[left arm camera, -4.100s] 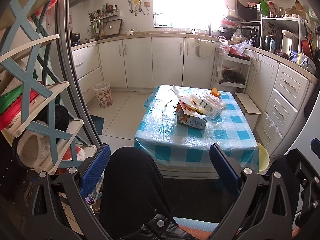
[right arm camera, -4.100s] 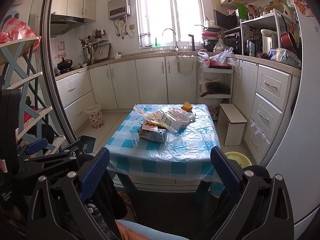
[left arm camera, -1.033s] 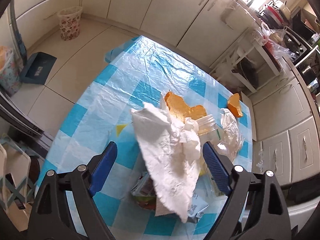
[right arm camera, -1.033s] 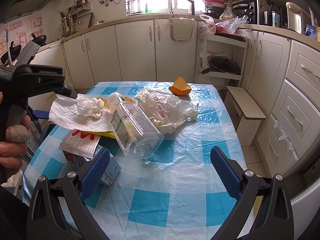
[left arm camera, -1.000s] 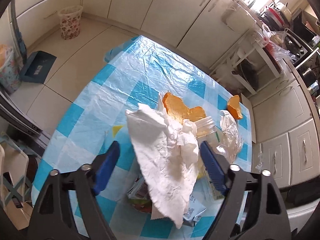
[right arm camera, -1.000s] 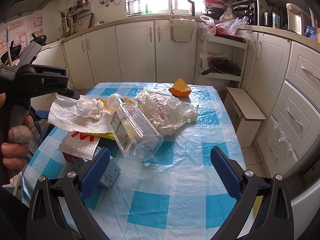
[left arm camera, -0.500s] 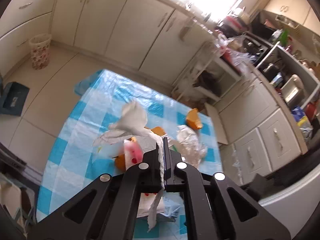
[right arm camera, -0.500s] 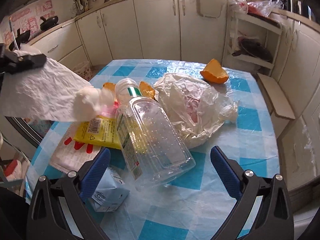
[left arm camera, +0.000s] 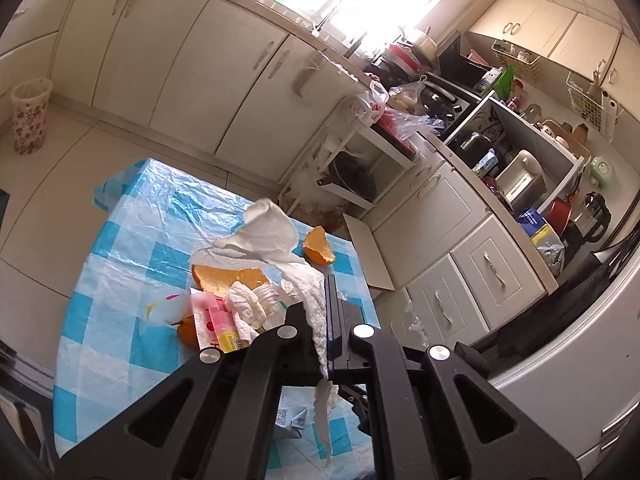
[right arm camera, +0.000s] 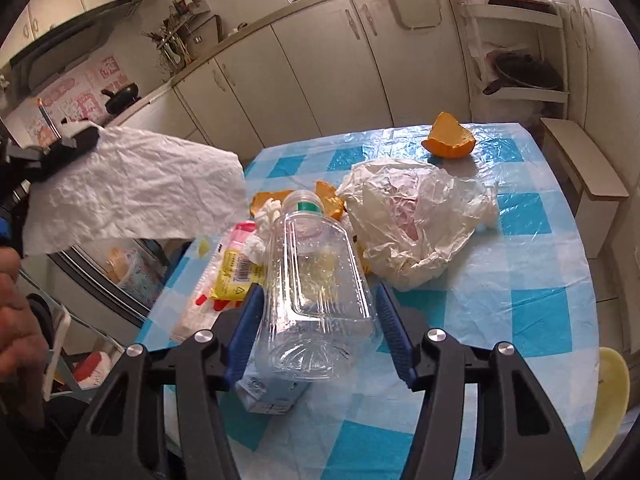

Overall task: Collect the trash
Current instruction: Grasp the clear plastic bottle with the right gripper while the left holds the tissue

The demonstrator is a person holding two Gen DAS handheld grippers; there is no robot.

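My left gripper (left arm camera: 326, 300) is shut on a white paper towel (left arm camera: 272, 236) and holds it up in the air above the table's left side; the towel also shows in the right wrist view (right arm camera: 132, 188). My right gripper (right arm camera: 320, 316) has its blue pads on either side of a clear plastic bottle (right arm camera: 316, 284) lying on the blue checked table (right arm camera: 532, 320). The pads are at the bottle's sides; whether they press it I cannot tell. A crumpled plastic bag (right arm camera: 416, 216), orange peels (right arm camera: 448, 136), a yellow-pink wrapper (right arm camera: 236, 264) and a small carton (right arm camera: 268, 392) lie around it.
White cabinets (right arm camera: 320, 68) run along the back and right walls. A small wooden stool (right arm camera: 584, 168) stands right of the table. A flowered waste bin (left arm camera: 28, 116) stands on the floor at far left. A yellow bowl (right arm camera: 608, 396) sits low beside the table.
My left gripper has lifted the paper towel higher and away from the pile. My right gripper has moved forward and narrowed until its pads flank the plastic bottle.
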